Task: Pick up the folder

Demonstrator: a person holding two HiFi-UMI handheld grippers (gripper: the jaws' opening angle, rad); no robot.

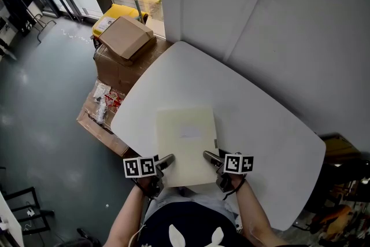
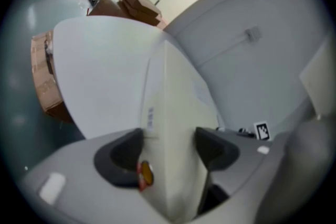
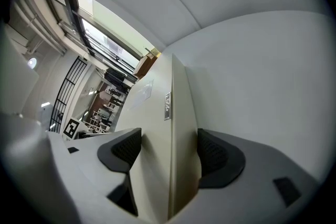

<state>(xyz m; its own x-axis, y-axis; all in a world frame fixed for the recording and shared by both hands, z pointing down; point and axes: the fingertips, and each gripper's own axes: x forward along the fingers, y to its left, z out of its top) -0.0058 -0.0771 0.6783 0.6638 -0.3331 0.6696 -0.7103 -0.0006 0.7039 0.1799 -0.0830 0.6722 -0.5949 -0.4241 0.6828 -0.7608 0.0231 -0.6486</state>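
Head view looks down on a pale cream folder (image 1: 186,144) lying flat-faced over the near part of a white table (image 1: 266,118), its near edge reaching past the table's rim toward the person. Each near corner sits in a hand-held gripper. Left gripper view shows the left hand-held gripper (image 2: 168,144) with both dark jaws pressed against the folder's faces, the folder's edge running straight out between them. Right gripper view shows the same for the right hand-held gripper (image 3: 169,147): jaws closed onto the folder, a small label on its spine just beyond them. Whether the folder's far end touches the table cannot be told.

At the table's far left corner stands a closed cardboard box (image 1: 118,69) with a smaller box (image 1: 126,37) resting askew on top, also shut. Behind them is a yellow bin (image 1: 113,15); its contents are unclear. On the grey floor (image 1: 40,101) beside the big box lies a flat carton (image 1: 92,115) holding several small packets (image 1: 104,100), some red and white.
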